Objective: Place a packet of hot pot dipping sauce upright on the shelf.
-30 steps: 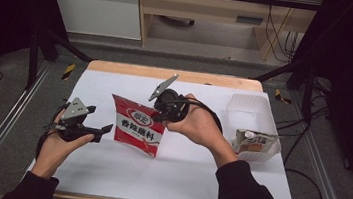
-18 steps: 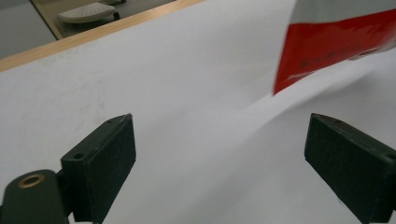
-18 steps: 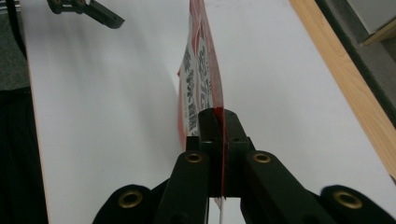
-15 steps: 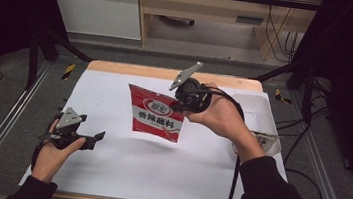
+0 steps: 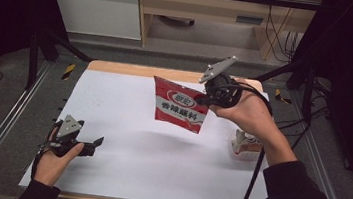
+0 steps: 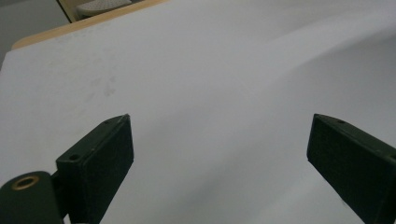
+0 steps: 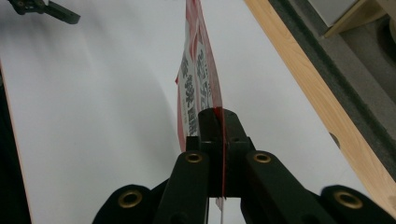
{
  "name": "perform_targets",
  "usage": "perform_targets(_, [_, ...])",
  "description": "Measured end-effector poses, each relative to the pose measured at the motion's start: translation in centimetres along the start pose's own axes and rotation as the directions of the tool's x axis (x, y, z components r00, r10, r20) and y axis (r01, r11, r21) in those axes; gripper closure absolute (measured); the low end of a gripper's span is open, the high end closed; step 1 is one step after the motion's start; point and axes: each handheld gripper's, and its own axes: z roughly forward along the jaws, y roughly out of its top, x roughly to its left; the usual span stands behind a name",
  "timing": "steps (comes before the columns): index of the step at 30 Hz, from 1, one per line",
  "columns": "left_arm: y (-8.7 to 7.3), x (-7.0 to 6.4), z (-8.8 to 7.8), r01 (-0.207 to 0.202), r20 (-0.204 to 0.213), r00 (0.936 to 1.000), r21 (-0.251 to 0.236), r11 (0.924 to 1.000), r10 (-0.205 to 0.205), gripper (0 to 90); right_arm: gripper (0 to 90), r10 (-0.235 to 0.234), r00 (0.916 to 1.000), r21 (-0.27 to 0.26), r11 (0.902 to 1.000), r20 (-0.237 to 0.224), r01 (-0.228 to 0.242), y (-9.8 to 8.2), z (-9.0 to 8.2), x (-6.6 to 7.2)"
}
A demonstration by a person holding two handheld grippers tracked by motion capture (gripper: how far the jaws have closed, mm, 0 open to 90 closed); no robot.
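Wooden shelf [image 5: 209, 12] (grey floor [image 5: 7, 110])

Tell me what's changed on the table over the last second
The right gripper, shut on the red seasoning packet, lifted it off the white table and carried it right, toward the clear container. The left gripper let the packet go earlier and drew back to the near left, jaws open. The container stayed put.

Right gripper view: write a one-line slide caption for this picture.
Right gripper shut on the edge of a red seasoning packet, held edge-on above the white table.
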Motion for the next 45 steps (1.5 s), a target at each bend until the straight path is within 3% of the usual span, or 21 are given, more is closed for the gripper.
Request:
perform_targets(10, [-0.2, 0.3, -0.3, -0.007, -0.023, 0.9997, 0.000, 1.0000, 0.007, 6.9, 90.0, 0.040, 0.9973, -0.027, 0.9989, 0.062, -0.038, -1.4, -3.4, -2.4])
perform_targets(19, [-0.2, 0.3, -0.3, -0.006, -0.025, 0.9997, -0.004, 1.0000, 0.006, 6.8, 90.0, 0.083, 0.9887, -0.028, 0.9964, 0.125, -0.080, -2.7, -5.5, -4.8])
perform_targets(32, [-0.3, 0.4, -0.3, -0.009, -0.028, 0.9996, 0.002, 1.0000, 0.009, 6.7, 90.0, 0.129, 0.9771, -0.058, 0.9909, 0.169, -0.121, -5.2, -7.1, -7.8])
perform_targets(45, [-0.2, 0.5, -0.3, -0.003, -0.030, 0.9995, -0.003, 1.0000, 0.003, 6.6, 90.0, 0.150, 0.9701, -0.087, 0.9869, 0.191, -0.136, -6.4, -7.9, -8.7])
